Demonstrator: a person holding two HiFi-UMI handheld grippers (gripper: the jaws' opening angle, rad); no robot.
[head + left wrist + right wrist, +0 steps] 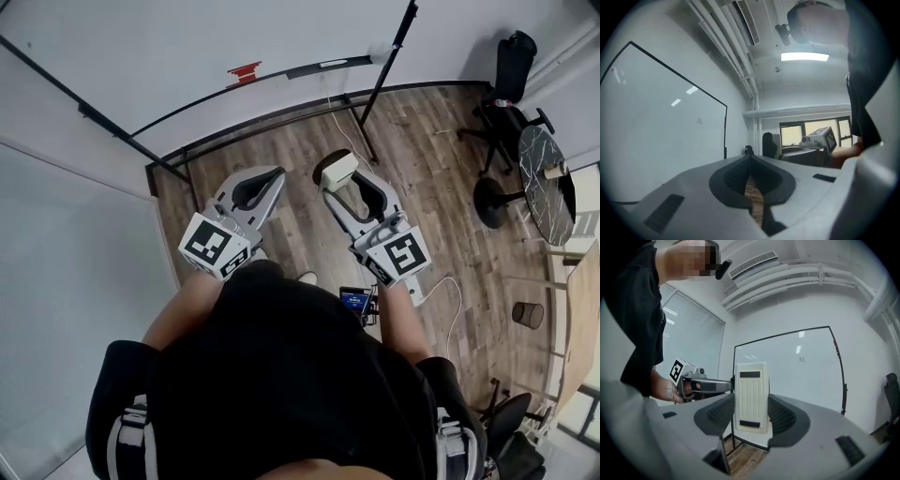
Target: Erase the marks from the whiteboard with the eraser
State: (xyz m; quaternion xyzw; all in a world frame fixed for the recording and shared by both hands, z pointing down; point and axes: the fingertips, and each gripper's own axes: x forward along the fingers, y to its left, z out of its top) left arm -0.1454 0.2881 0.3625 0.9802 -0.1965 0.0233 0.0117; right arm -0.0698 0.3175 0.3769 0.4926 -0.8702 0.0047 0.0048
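- Black-clad shoulders and torso of the person (281,375) are seen closest, just below the head camera, with both forearms stretched forward over the wooden floor (422,169).
- At the left, the whiteboard (797,380) is stood on its frame ahead of both grippers and well apart from them. One small written mark (801,360) is seen near its upper right corner, and the rest of the surface looks clean.
- Next, the left gripper (750,160) is held with its jaws drawn together and nothing between them; only floor is seen through the slit. It is judged to be held idle, since one tool is enough for the wiping.
- To its right, the eraser (751,397) is clamped upright between the jaws of the right gripper (343,183), with its ribbed back turned to that gripper's camera. This is judged to be done so that the wiping face is pointed at the board. No contact is made yet.
- Farther right, an office chair (506,70) and a round dark table (544,206) are placed by the wall. A small cup-like thing (557,172) is set on the table, and its contents cannot be seen.
- At the far right, a small bin (528,314) is stood on the floor; what is in it cannot be made out.
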